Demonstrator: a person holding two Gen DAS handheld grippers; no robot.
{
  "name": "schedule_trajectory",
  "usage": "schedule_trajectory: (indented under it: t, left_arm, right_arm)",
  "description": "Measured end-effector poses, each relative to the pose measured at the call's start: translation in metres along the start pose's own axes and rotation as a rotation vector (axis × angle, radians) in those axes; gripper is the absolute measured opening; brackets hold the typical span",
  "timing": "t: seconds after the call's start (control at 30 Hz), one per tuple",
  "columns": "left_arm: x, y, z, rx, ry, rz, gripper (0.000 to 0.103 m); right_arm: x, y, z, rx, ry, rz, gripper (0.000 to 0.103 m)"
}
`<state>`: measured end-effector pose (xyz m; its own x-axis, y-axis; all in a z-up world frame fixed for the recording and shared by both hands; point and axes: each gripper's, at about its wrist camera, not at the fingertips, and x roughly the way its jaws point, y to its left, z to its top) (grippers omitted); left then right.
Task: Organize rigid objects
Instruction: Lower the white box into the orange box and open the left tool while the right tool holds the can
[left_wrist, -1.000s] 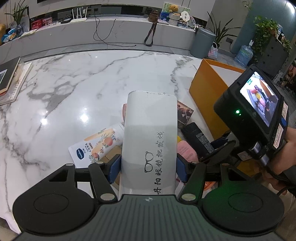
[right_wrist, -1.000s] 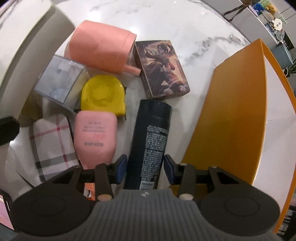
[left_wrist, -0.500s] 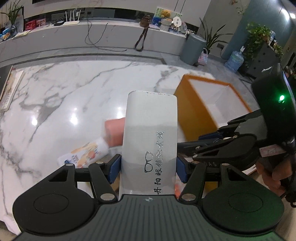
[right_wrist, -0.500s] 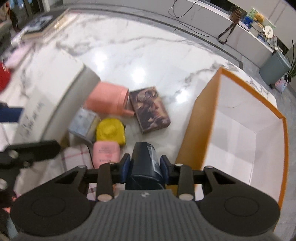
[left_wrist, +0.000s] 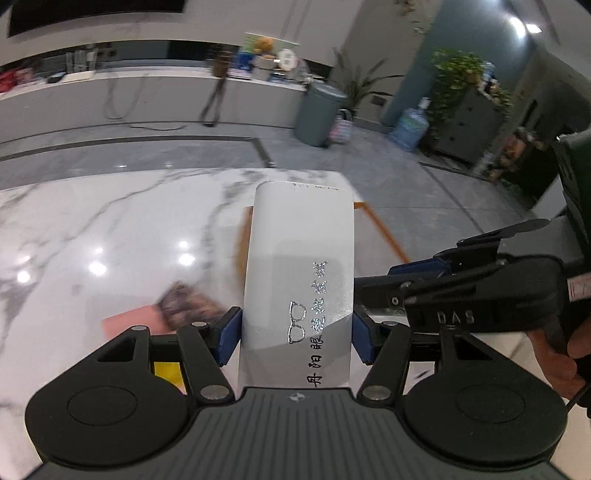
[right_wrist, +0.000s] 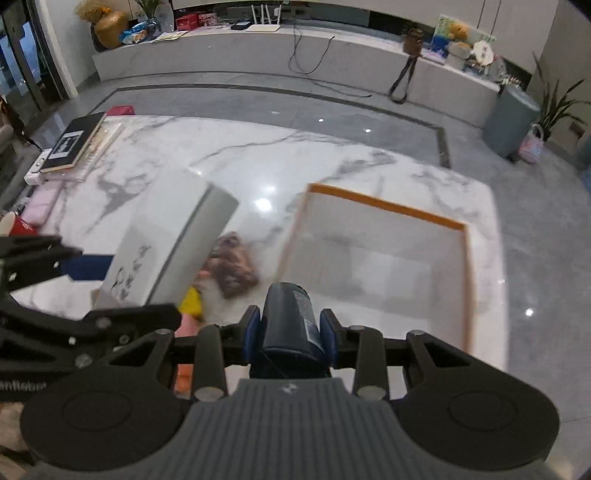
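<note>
Gripping white glasses case (left_wrist: 299, 280) w/ left fingers (left_wrist: 232, 334), right fingers (right_wrist: 250, 334) clamping dark can (right_wrist: 291, 314)

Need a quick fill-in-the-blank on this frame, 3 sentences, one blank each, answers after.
1. The left gripper is shut on a white ____ case printed with a spectacles icon.
2. The right gripper holds a dark ____-shaped bottle between its blue pads.
3. The open box on the marble table has a rim coloured ____.

Missing words: glasses; cylinder; orange
</note>
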<state>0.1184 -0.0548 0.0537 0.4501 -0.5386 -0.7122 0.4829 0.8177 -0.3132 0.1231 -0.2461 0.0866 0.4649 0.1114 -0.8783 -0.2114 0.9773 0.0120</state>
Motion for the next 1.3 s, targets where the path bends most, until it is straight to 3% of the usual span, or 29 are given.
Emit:
schedule_trajectory:
  t: [0.13,0.23,0.47,0.7,0.93,1.1,1.3]
  left_arm:
    - [0.028,-0.018,0.01,-0.034,0.037,-0.089,0.07]
    - [0.056,-0.032,0.011,-0.033,0.103,-0.126,0.07]
    - [0.114,-0.033,0.007,-0.025,0.247,-0.084,0.07]
    - [0.141,-0.031,-0.002,0.027,0.338,-0.017,0.069]
    - [0.149,-0.036,-0.001,0.04,0.351,0.035,0.068]
    - [0.144,-0.027,0.005,-0.035,0.34,0.002,0.068]
    - [0.142,-0.026,0.004,-0.028,0.317,-0.01,0.068]
  right_arm:
    - [-0.005,-0.03,-0.011,-0.001,0.038,-0.083,0.035]
    - [0.013,-0.05,-0.023,0.037,0.12,-0.084,0.035]
    - [0.06,-0.075,-0.049,0.096,0.28,-0.013,0.035]
    - [0.097,-0.076,-0.063,0.088,0.382,0.05,0.035]
    - [0.113,-0.073,-0.056,0.073,0.346,0.095,0.036]
    - [0.12,-0.08,-0.055,0.13,0.281,0.147,0.037]
    - [0.141,-0.076,-0.061,0.163,0.288,0.145,0.028]
